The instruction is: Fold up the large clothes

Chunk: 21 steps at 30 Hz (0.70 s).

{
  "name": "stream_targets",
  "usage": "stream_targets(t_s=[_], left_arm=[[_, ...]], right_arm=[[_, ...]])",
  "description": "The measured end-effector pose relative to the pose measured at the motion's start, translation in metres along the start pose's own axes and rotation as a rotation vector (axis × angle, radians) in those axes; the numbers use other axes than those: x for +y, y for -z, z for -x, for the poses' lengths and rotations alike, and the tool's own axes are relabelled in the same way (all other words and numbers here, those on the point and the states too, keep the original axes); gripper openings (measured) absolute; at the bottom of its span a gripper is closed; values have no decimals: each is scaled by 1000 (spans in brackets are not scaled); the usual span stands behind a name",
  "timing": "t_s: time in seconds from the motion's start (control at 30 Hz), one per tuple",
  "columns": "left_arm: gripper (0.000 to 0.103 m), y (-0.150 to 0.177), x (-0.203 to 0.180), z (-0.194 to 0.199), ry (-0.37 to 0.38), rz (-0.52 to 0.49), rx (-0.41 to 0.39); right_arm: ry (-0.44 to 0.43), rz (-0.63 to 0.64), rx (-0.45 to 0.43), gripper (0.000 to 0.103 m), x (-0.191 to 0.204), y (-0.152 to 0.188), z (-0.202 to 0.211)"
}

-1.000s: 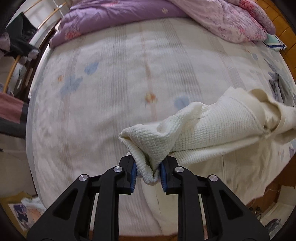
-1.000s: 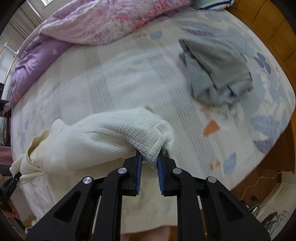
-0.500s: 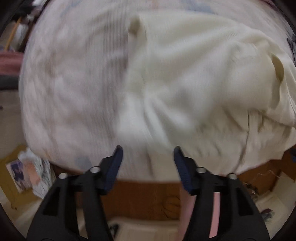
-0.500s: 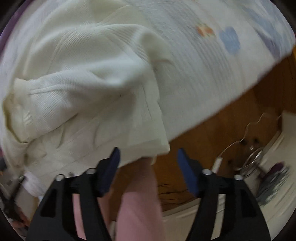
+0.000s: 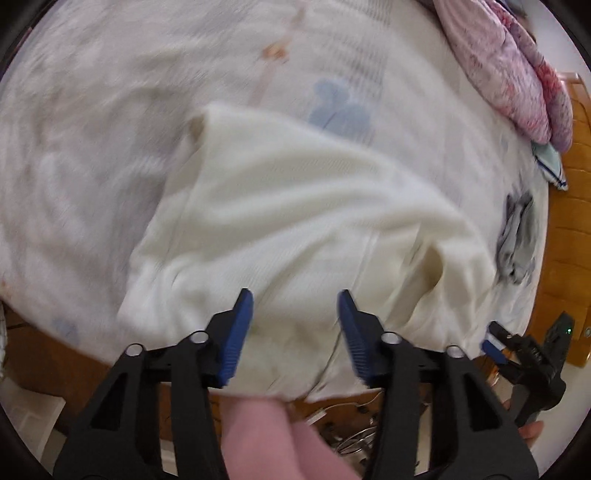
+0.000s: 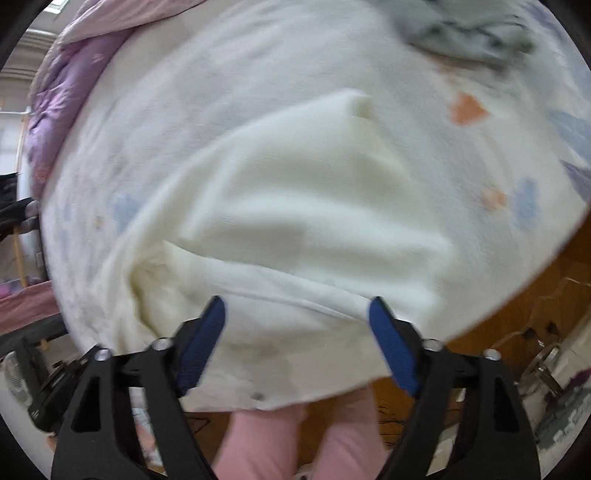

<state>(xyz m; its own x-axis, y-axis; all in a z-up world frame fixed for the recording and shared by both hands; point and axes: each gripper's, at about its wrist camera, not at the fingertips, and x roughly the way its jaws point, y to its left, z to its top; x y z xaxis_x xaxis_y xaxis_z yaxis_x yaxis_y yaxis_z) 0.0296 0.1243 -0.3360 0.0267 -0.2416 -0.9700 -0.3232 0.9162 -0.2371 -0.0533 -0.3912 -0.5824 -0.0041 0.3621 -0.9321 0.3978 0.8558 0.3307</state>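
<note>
A cream waffle-knit garment (image 5: pixel 295 206) lies doubled over on the patterned bed sheet (image 5: pixel 92 110), its near hem hanging at the bed's front edge. My left gripper (image 5: pixel 295 314) hovers over that hem with its jaws closing; the cloth lies under the gap and the blue pads do not press it. In the right wrist view the same garment (image 6: pixel 295 199) spreads below my right gripper (image 6: pixel 297 321), whose jaws are also closing without pinching the fabric. The right gripper (image 5: pixel 495 339) also shows at the left view's lower right edge. Both views are blurred.
A grey garment (image 6: pixel 461 29) lies crumpled further back on the bed. A pink and purple quilt (image 5: pixel 509 74) is heaped at the head end, next to a wooden bed frame (image 5: pixel 565 240). The person's pink-clad legs (image 6: pixel 266 443) stand against the bed's front edge.
A second ago both grippers were shut on the garment's corners and held it above the bed. They have let go, the garment now lies flat, and both views tilt down toward the near edge.
</note>
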Motion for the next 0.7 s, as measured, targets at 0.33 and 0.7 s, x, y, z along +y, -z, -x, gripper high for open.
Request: stream_targets(t_s=[0.33, 0.7], left_arm=[[41, -70, -24, -70, -1, -93, 182], [40, -7, -20, -77, -88, -208, 237]], right_arm=[[-11, -53, 279, 49, 51, -47, -103], [49, 3, 393, 51, 33, -7, -107]])
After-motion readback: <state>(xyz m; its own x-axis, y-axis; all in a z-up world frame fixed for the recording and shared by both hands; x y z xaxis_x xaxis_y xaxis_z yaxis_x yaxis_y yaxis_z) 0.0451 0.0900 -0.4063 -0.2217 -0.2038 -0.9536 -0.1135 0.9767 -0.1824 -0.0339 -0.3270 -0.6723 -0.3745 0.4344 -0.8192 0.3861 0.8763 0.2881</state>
